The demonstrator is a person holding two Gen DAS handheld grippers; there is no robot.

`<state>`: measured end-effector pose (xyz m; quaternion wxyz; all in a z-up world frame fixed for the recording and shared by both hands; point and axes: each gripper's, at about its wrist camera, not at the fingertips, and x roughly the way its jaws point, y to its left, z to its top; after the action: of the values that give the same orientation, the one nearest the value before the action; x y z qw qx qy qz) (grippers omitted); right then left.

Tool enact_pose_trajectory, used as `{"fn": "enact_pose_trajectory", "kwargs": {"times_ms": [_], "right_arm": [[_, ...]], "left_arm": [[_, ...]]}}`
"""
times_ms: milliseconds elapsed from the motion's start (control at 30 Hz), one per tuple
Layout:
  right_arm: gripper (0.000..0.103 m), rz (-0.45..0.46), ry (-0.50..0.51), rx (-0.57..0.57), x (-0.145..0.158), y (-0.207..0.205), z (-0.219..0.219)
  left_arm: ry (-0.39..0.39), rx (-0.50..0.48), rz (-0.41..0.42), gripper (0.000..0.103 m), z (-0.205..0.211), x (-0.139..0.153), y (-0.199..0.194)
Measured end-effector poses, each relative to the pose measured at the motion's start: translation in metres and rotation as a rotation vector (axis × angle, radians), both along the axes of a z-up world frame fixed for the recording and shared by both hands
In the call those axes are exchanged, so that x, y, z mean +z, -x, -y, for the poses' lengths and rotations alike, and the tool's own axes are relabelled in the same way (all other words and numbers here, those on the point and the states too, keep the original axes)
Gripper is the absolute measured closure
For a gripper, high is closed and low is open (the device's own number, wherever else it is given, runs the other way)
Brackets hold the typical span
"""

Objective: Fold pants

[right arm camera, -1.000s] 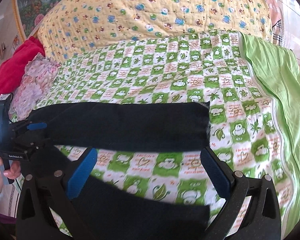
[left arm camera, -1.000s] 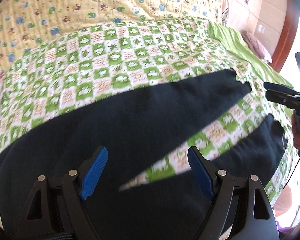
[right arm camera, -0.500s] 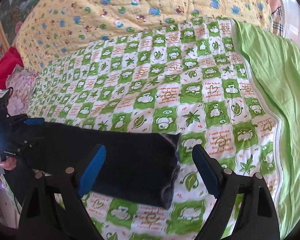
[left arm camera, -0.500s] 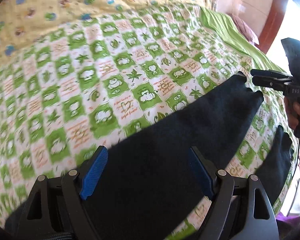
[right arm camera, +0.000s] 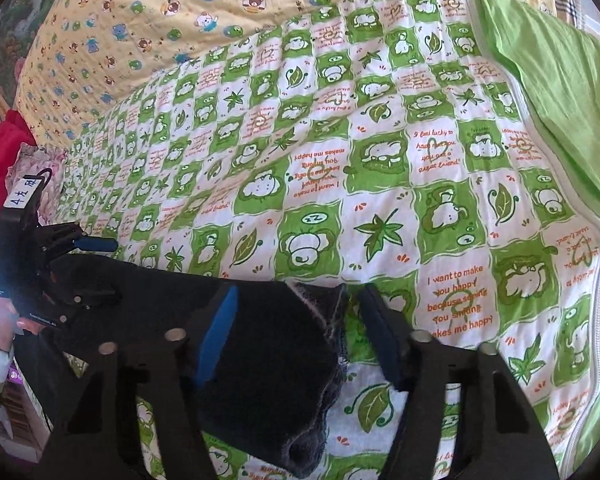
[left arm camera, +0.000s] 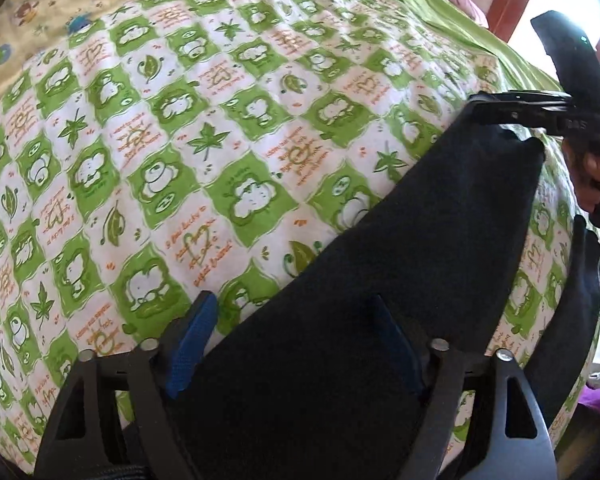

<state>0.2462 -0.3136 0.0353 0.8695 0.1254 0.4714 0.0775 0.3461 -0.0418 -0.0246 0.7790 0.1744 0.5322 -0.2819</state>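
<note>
Pants (left arm camera: 400, 280) lie dark across the green checked quilt (left arm camera: 160, 140) on the bed, with left tool (left arm camera: 296, 344) and right tool (right arm camera: 296, 336) closing but not yet clenched, so either might snag quilt too.

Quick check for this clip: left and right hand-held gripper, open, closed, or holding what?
Left hand-held gripper: open, jaws just closing around the dark pants, pads not pressing yet.
Right hand-held gripper: open, jaws just closing around the pant-leg hem, not yet clamped.
</note>
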Motion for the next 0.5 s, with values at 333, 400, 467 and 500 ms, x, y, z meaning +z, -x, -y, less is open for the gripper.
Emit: {"fn": "enact_pose_trajectory", "kwargs": {"times_ms": [333,400,467,500], "right_arm": [[0.092,0.107,-0.103,0.020,0.028,0.029,0.004],[0.092,0.129,-0.117,0.041,0.035,0.041,0.002],[0.092,0.156,-0.126,0.064,0.039,0.052,0.002],[0.092,0.167,-0.133,0.076,0.041,0.059,0.002]], "left_arm": [[0.046,0.001,0.099,0.095,0.024,0.033,0.052],[0.059,-0.001,0.112,0.095,0.026,0.040,0.065],[0.063,0.004,0.118,0.095,0.025,0.045,0.081],[0.067,0.009,0.117,0.096,0.021,0.047,0.088]]}}
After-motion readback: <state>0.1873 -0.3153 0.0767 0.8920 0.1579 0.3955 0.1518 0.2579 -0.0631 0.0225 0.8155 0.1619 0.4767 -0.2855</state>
